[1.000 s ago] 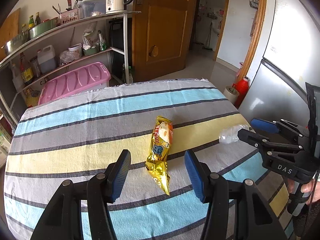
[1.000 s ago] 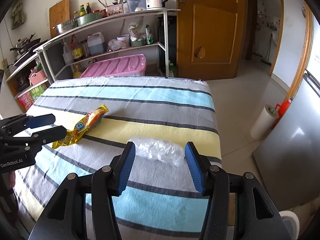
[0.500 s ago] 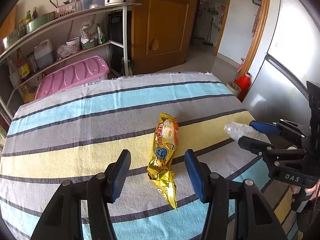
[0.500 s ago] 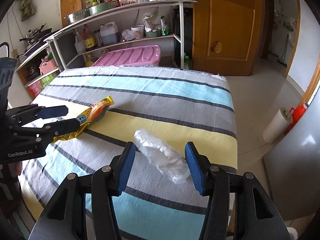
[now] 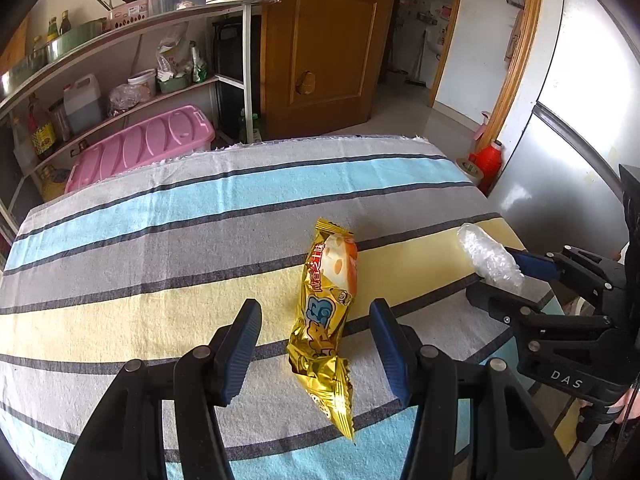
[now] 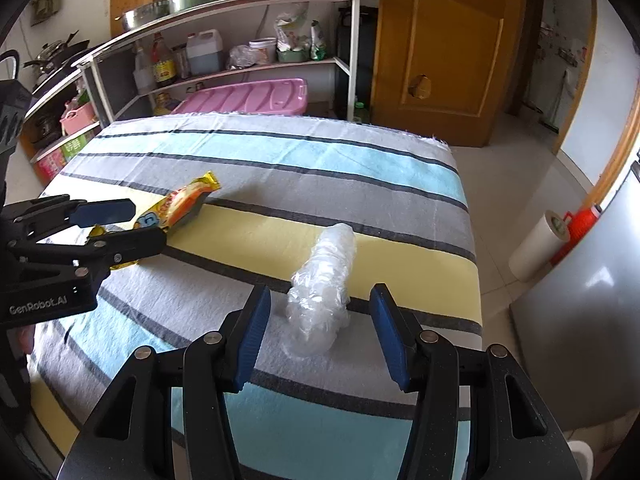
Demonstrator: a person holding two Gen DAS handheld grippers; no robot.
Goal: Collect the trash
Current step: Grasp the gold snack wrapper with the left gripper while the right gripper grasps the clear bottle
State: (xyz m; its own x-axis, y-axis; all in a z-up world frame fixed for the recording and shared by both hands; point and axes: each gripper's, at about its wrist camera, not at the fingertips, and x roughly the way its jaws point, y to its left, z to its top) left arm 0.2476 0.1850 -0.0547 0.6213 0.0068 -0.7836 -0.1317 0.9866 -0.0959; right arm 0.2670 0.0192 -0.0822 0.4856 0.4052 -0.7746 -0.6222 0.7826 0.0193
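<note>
Left hand-held gripper (image 5: pixel 314 344): jaws open, now lower, straddling the crinkled gold foil snack wrapper (image 5: pixel 326 322) on the striped bench (image 5: pixel 160 208).
Right hand-held gripper (image 6: pixel 318 326): open, now straddling the crumpled clear plastic wrap (image 6: pixel 324 284), at three o'clock from the wrapper.
Meaning: both grasps look ready.

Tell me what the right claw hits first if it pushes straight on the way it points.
Most likely the crumpled clear plastic wrap, which lies between the open right claw fingers, apart from both pads. Under it is the striped tablecloth. Depth is hard to judge.
</note>
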